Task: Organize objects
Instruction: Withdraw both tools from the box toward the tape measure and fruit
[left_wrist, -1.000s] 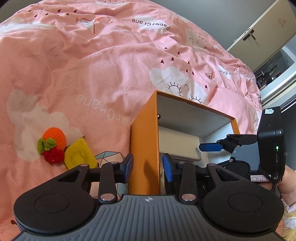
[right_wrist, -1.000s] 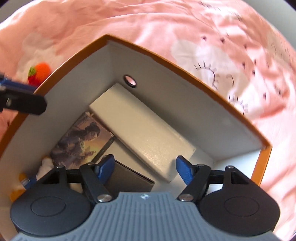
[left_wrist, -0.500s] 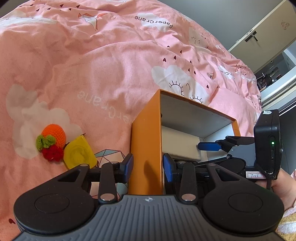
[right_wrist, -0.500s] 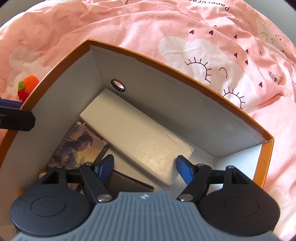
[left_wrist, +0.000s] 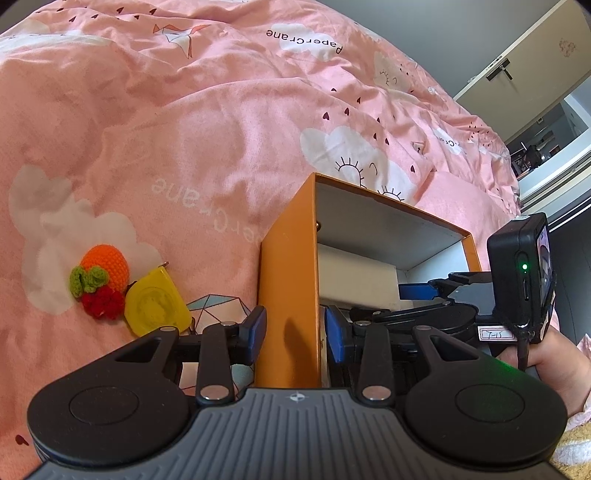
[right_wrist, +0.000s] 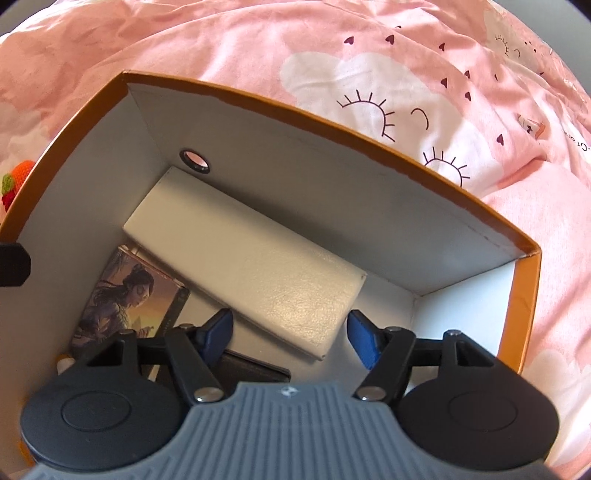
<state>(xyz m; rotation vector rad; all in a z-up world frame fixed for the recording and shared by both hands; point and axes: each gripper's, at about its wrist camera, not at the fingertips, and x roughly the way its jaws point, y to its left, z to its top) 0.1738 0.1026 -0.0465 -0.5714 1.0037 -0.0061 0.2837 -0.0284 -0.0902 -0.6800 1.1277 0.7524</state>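
Orange box on pink bedspread: left gripper unmoved, its fingers clenched on the near-left wall. Right gripper, over the interior, has rolled slightly since a second ago; fingers released, now closing, nothing pinched. Inside: white case, picture card at 8 o'clock. Crochet fruit outside, at 9 o'clock.

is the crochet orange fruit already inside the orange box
No, the crochet orange fruit lies on the pink bedspread to the left of the orange box, beside a yellow tag.
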